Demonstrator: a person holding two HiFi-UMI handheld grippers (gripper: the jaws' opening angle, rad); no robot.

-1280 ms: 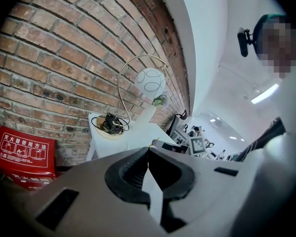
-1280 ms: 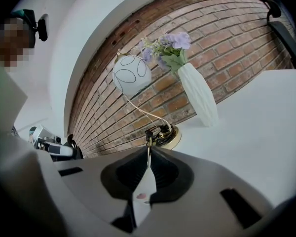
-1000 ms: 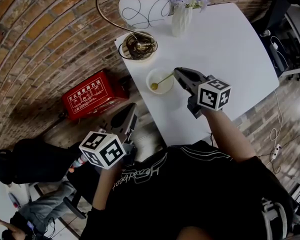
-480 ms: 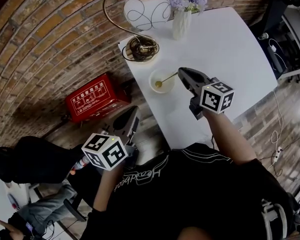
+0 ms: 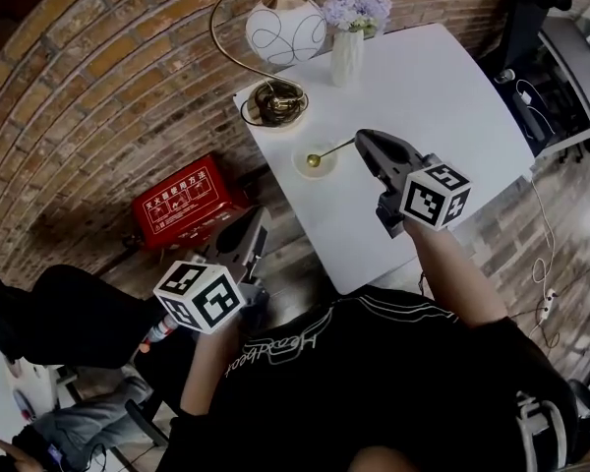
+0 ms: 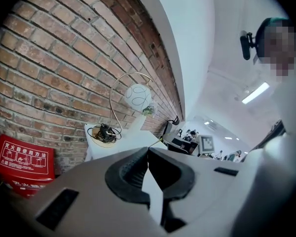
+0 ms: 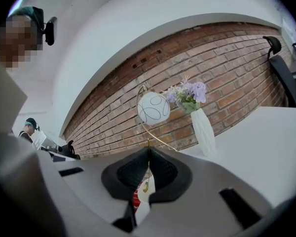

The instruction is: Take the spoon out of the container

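Note:
A thin gold spoon (image 5: 331, 151) has its handle pinched in my right gripper (image 5: 359, 138), which is shut on it above the white table (image 5: 442, 96). The spoon's bowl end hangs over the small white bowl (image 5: 300, 170) near the table's left edge. In the right gripper view the jaws meet at the right gripper (image 7: 148, 149), and the spoon (image 7: 145, 185) hangs below them over the white bowl (image 7: 142, 197). My left gripper (image 5: 259, 219) hovers off the table's left side above the floor. Its jaws are shut on nothing, as the left gripper (image 6: 148, 148) shows.
A lamp with a white globe (image 5: 286, 32) and a gold ring base (image 5: 273, 101) stands at the table's far left corner. A white vase of purple flowers (image 5: 349, 52) is beside it. A red box (image 5: 175, 195) lies on the floor by the brick wall. An office chair (image 5: 526, 23) is at the right.
My right gripper has risen with the spoon, and the spoon's bowl end has lifted up from the white bowl. The left gripper has moved up slightly.

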